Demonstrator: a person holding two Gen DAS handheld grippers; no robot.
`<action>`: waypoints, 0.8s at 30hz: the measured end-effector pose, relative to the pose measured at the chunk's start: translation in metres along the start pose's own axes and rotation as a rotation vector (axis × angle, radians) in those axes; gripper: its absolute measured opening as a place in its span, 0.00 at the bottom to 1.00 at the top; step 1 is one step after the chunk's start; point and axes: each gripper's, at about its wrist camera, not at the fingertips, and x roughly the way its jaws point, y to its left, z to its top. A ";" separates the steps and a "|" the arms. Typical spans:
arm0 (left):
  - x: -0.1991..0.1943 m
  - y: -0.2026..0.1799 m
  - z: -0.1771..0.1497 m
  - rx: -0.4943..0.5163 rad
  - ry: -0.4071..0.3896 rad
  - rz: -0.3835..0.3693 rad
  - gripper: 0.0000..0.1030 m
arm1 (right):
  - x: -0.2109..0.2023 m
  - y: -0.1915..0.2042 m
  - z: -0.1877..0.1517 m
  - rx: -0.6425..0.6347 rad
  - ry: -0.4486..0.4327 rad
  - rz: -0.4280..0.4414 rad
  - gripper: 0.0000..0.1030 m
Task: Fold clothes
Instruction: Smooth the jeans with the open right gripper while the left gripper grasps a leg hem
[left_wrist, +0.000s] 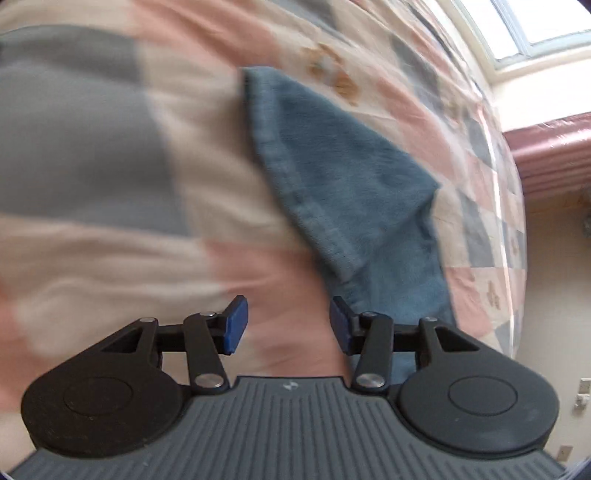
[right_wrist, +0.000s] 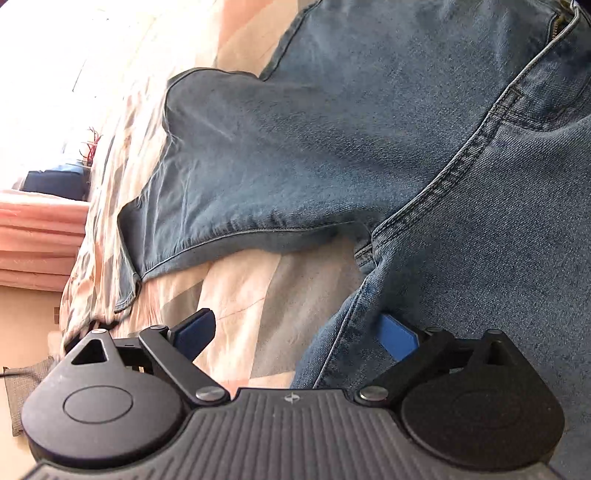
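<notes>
A pair of blue jeans (right_wrist: 369, 147) lies spread on a bed with a pink, cream and grey checked quilt (right_wrist: 251, 295). In the right wrist view my right gripper (right_wrist: 295, 336) is open at the edge of the near leg; its right pad (right_wrist: 397, 338) touches the denim, its left pad is over the quilt. In the left wrist view, which is blurred, a leg end with its hem (left_wrist: 332, 177) lies on the quilt (left_wrist: 110, 240). My left gripper (left_wrist: 288, 325) is open, just short of the hem, with the denim by its right pad (left_wrist: 340, 325).
A window (left_wrist: 535, 29) and a pink ribbed bed frame (left_wrist: 554, 155) stand past the bed's edge. In the right wrist view the same pink frame (right_wrist: 37, 240) and a dark blue object (right_wrist: 55, 181) are at the left. The floor lies beyond.
</notes>
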 end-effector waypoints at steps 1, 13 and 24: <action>-0.002 -0.012 0.000 0.039 -0.010 -0.005 0.42 | 0.001 0.000 0.002 0.001 0.003 0.000 0.94; 0.058 -0.134 -0.066 1.426 -0.248 0.641 0.04 | -0.003 0.026 0.007 -0.101 0.026 -0.123 0.94; -0.042 -0.127 0.148 0.459 -0.410 0.455 0.39 | -0.019 0.044 0.012 -0.205 -0.007 -0.095 0.92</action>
